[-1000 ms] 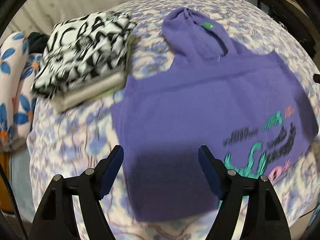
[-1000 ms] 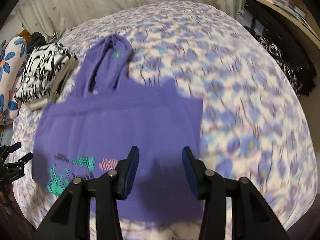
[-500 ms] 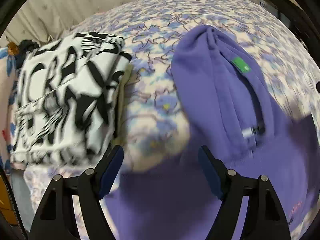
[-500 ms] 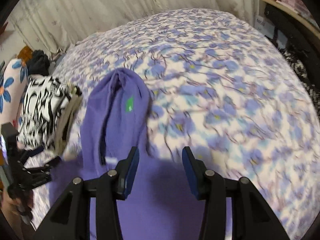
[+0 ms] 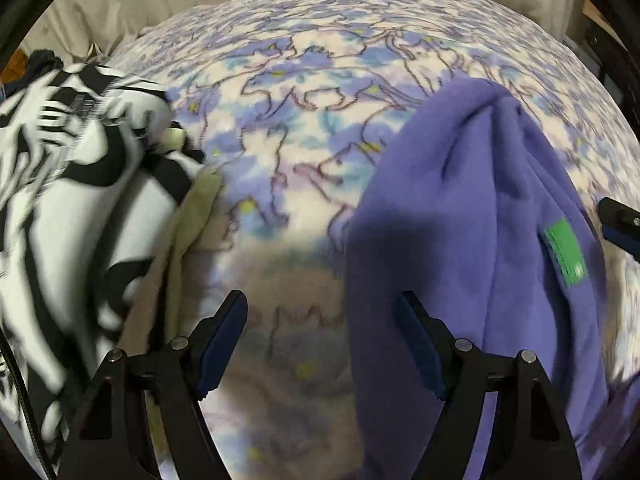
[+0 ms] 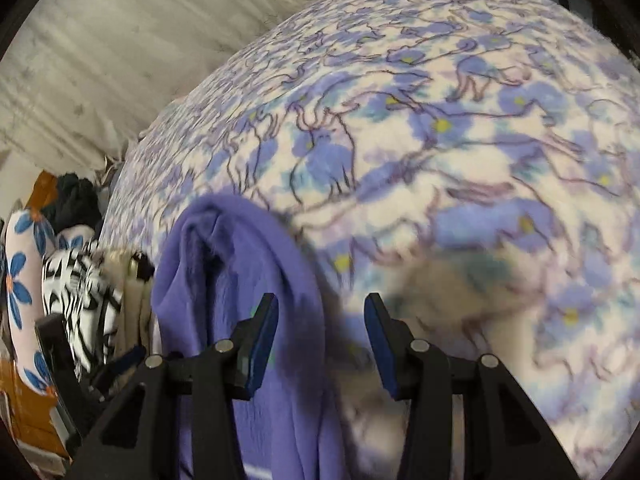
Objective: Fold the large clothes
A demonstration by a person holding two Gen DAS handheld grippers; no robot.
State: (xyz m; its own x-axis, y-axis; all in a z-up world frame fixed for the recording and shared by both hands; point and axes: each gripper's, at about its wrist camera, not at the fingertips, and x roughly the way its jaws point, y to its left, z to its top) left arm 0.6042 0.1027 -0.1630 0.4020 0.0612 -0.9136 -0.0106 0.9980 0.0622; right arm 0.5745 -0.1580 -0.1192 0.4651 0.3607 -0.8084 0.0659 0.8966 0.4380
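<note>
Two gaping, empty grippers, left (image 5: 320,340) and right (image 6: 318,340), are flanking the purple hoodie's hood (image 5: 472,208); we are judging that pinching its edges comes next.

We see a bed (image 5: 320,92) covered in a cream blanket printed with blue-violet flowers. On its left edge lies a folded black-and-white patterned garment (image 5: 76,208), stacked on a beige folded piece (image 5: 188,224). Farther left stands a white pillow with blue flowers (image 6: 20,280), and pale curtains (image 6: 120,52) hang along the far side.
</note>
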